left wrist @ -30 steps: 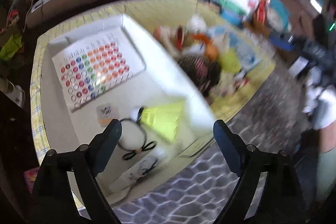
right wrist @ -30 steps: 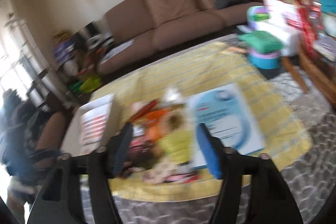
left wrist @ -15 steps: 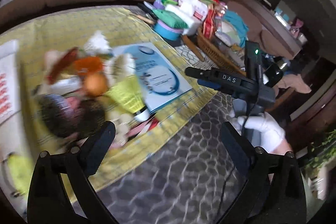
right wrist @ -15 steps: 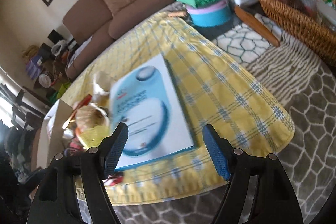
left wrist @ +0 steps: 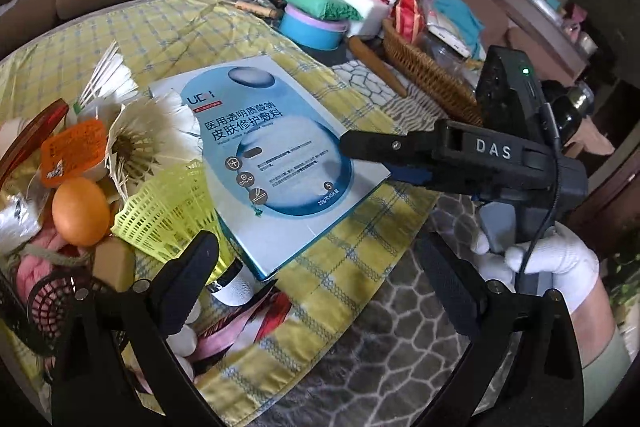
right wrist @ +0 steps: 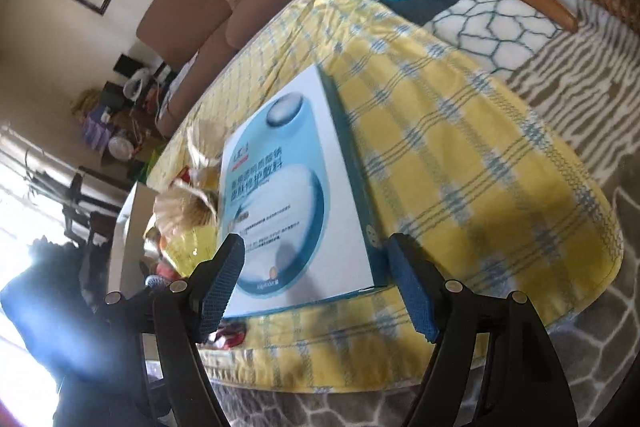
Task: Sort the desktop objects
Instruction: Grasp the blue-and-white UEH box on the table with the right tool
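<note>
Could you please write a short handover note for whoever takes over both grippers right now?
Left gripper: open, empty, above the table's near edge.
Right gripper: open, empty, fingers straddling the near end of the blue face-mask box, not gripping.
The box lies flat on the yellow checked cloth; shuttlecocks, an orange ball and clutter are piled left of it.
Nothing held; sorting remains.
</note>
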Action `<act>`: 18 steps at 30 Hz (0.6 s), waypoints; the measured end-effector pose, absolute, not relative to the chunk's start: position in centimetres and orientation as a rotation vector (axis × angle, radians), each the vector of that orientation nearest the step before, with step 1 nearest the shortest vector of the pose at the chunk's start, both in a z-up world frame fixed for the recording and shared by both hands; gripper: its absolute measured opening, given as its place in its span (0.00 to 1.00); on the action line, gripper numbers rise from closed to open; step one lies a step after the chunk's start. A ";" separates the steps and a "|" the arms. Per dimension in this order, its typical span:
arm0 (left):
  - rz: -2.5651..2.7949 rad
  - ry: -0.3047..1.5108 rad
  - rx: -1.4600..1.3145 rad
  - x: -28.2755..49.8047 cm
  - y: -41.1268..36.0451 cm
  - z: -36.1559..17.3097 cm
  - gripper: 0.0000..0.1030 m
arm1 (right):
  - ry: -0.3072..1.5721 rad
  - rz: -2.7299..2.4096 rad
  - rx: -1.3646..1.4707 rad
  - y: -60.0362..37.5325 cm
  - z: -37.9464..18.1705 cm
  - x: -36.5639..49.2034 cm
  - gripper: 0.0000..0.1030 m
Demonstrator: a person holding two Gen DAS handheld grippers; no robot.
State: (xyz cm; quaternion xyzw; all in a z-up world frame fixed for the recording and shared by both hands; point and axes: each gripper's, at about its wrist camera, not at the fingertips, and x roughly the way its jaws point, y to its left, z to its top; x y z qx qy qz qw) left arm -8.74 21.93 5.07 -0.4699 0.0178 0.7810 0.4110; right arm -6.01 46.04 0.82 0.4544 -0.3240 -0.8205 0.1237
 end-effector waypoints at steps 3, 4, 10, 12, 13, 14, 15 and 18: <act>1.931 0.030 -1.217 -9.2 22.3 4.6 0.98 | -0.937 -2.361 1.291 45.0 1.9 -5.8 0.72; 1.930 0.035 -1.224 -9.2 22.4 4.5 0.98 | -0.922 -2.367 1.271 44.7 2.7 -5.5 0.72; 1.934 0.008 -1.194 -9.3 21.9 4.8 0.98 | -0.988 -2.212 1.121 44.6 5.7 -4.1 0.71; 1.939 0.013 -1.187 -9.4 21.8 5.1 0.99 | -0.956 -2.209 1.121 44.0 6.3 -3.9 0.71; 1.941 0.010 -1.184 -9.5 21.6 5.3 0.99 | -0.959 -2.203 1.122 43.7 6.3 -3.9 0.71; 1.937 0.003 -1.185 -9.6 21.6 5.4 0.99 | -0.976 -2.194 1.115 43.6 6.2 -4.1 0.71; 1.932 -0.011 -1.188 -9.8 21.5 5.5 0.99 | -1.004 -2.174 1.111 43.6 6.0 -4.4 0.71; 1.953 0.012 -1.173 -10.0 21.6 5.9 0.99 | -1.103 -2.094 1.107 44.1 5.3 -4.9 0.66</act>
